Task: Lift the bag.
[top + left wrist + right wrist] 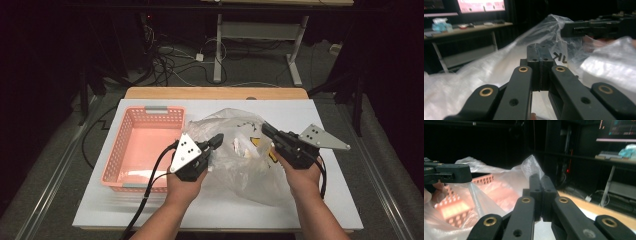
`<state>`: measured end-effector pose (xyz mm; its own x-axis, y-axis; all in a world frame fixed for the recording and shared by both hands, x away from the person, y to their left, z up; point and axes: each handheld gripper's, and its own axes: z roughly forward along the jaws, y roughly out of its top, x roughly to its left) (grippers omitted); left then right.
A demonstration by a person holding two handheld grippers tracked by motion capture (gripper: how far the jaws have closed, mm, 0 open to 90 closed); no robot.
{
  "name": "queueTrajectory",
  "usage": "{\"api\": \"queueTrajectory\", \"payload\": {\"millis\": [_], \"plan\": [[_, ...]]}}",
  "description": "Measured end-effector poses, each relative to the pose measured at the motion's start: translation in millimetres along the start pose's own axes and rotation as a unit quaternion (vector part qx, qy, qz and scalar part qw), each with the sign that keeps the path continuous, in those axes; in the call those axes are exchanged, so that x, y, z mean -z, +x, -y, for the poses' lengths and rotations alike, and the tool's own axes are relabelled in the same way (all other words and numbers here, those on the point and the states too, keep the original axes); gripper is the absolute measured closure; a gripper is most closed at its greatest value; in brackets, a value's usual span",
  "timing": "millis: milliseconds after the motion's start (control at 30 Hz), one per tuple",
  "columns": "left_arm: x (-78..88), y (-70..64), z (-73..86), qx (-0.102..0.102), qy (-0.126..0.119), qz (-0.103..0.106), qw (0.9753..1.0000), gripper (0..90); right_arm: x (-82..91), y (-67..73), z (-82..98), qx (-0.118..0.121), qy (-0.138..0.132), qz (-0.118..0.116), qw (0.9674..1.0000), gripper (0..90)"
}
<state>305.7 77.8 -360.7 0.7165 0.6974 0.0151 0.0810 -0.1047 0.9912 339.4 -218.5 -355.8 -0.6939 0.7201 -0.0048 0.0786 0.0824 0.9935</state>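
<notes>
A clear plastic bag (240,170) lies crumpled on the white tabletop (210,210), with white and yellow items (246,146) inside it. My left gripper (218,139) is shut on the bag's left edge. Its closed jaws (540,48) point across the bag (474,75), where the film carries a black mark (560,58). My right gripper (265,128) is shut on the bag's upper right edge, and a peak of film (532,161) stands up behind its jaw tips (540,178). The film between the two grippers is raised.
A pink perforated basket (114,150) stands to the left of the bag, and its wall (482,179) glows through the film. Beyond the table's wooden far edge (215,93) are floor cables (165,60) and a desk frame (218,45).
</notes>
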Motion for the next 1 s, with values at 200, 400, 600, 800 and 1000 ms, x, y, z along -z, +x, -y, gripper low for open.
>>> {"api": "queueTrajectory", "payload": {"millis": [200, 400, 600, 800, 1000], "plan": [[-0.3, 12.8, -37.7, -0.024, -0.019, -0.018, 0.9994, 88.3, -2.2, -2.4, -28.1, 0.007, -0.04, 0.007, 0.9992, 90.0], [-7.0, 19.7, -72.3, -0.045, -0.041, -0.027, 0.9978, 88.3, -3.8, -4.8, -45.5, 0.008, -0.069, 0.02, 0.9974, 90.0], [-21.9, 17.9, -100.7, -0.061, -0.06, -0.025, 0.996, 88.3, 1.2, -14.6, -61.9, 0.007, -0.093, 0.045, 0.9946, 90.0], [-35.4, 13.4, -128.0, -0.066, -0.086, -0.02, 0.9939, 88.3, 13.9, -30.9, -85.8, 0.009, -0.12, 0.076, 0.9898, 90.0], [-44.9, 11.9, -141.6, -0.064, -0.1, -0.016, 0.9928, 88.3, 22.9, -37.2, -100.1, 0.016, -0.136, 0.089, 0.9865, 90.0]]}}
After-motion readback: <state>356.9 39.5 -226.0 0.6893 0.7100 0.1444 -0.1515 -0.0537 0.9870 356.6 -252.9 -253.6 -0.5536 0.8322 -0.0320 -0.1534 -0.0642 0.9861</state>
